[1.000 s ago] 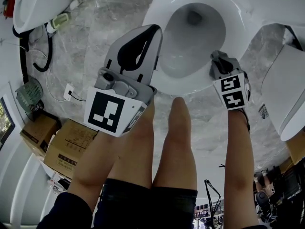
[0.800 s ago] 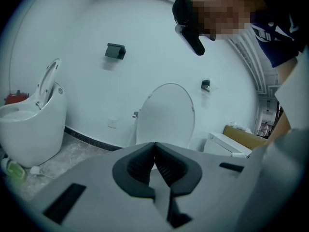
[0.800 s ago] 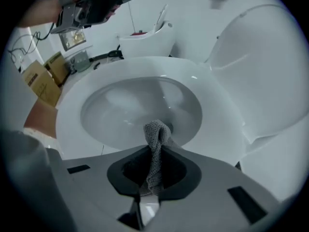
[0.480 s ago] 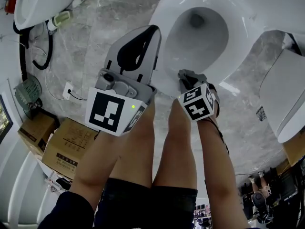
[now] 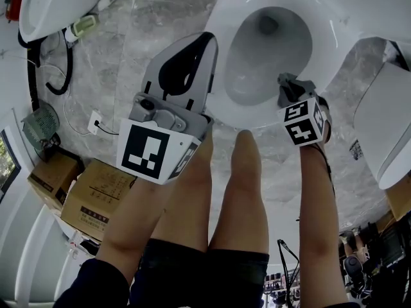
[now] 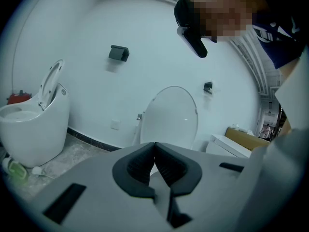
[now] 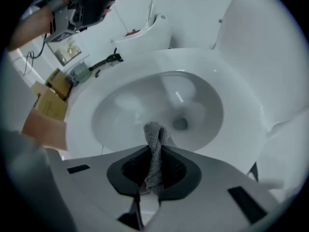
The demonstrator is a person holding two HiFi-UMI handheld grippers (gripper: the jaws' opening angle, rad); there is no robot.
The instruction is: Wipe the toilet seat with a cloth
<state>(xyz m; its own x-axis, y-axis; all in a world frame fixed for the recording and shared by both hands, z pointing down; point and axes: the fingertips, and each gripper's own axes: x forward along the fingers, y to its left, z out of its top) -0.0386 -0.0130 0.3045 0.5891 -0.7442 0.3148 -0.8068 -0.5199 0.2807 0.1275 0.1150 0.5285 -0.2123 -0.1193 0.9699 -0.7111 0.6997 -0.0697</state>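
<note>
The right gripper [image 7: 154,151] has its fingers clamped on a grey cloth [image 7: 153,132] at the front rim of the toilet seat [image 7: 241,105]; whether cloth meets seat is hidden. The left gripper [image 6: 154,153], fingers together and empty, hangs off to its left.

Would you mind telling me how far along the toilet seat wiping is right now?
Done: the lid is up and the grey cloth is picked up. In hand: the right gripper, tongs shut on the cloth, is at the front rim of the toilet seat; the left gripper is shut, empty, held aside. Left: the seat looks uniformly white, so how much remains unwiped cannot be told.
</note>
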